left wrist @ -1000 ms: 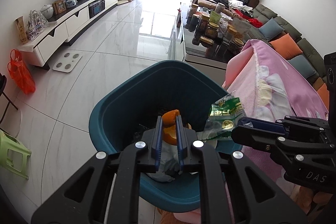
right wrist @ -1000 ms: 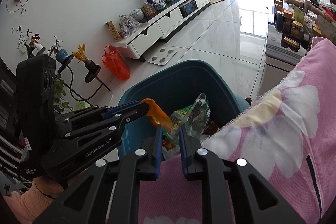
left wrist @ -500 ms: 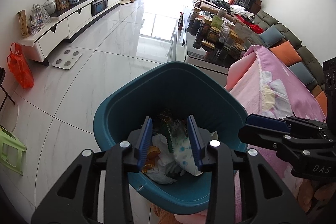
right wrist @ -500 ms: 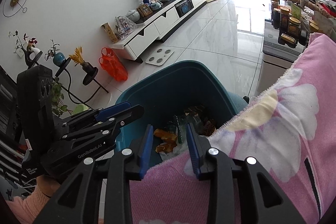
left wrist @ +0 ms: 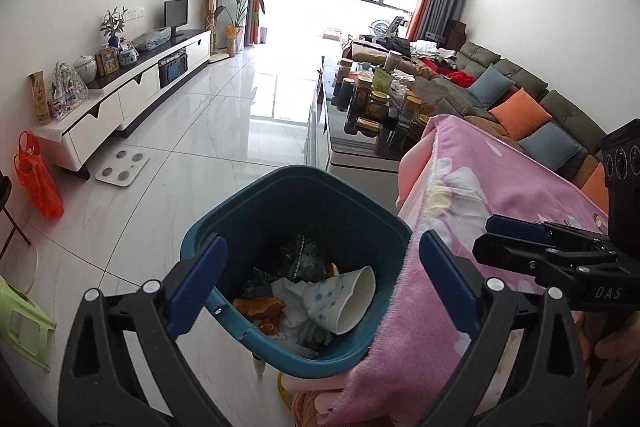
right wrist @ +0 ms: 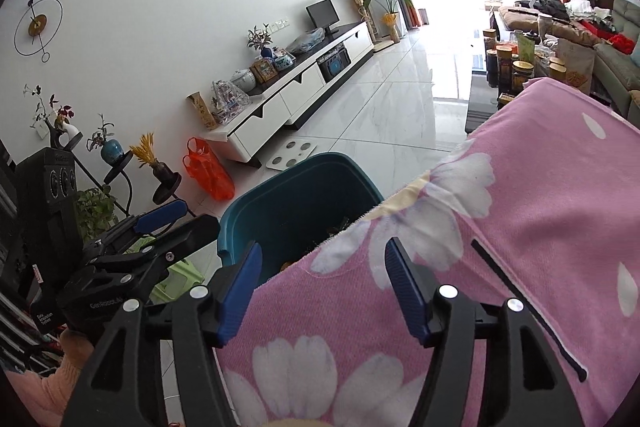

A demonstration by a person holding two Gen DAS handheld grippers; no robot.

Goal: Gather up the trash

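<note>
Teal plastic bin [left wrist: 296,211] sits on the floor right against the pink flowered blanket [left wrist: 500,187], and from the left wrist view you can see straight down into it. The left gripper [left wrist: 320,271] has its blue pads spread about as wide as they go, with nothing between them. A second ago it was pinching an orange peel; the jaws have just been opening, and now the orange peel [left wrist: 258,307] lies at the bottom beside a paper cup [left wrist: 348,303], some tissue and a dark wrapper [left wrist: 302,255]. So that drop is done.

Over to the right wrist view: the right gripper [right wrist: 322,279] is also parted and empty, hanging over the blanket edge with the bin's rim [right wrist: 320,163] just beyond. It had a green snack bag a second ago; its jaws have just been opening too, and the bag isn't in them anymore. Can't really pick the bag out in this view, the blanket hides most of the bin's inside. The left gripper shows at the left here, over the floor beside the bin.

My guess: both hands are free, so next is going back for more trash, if any's left.
</note>
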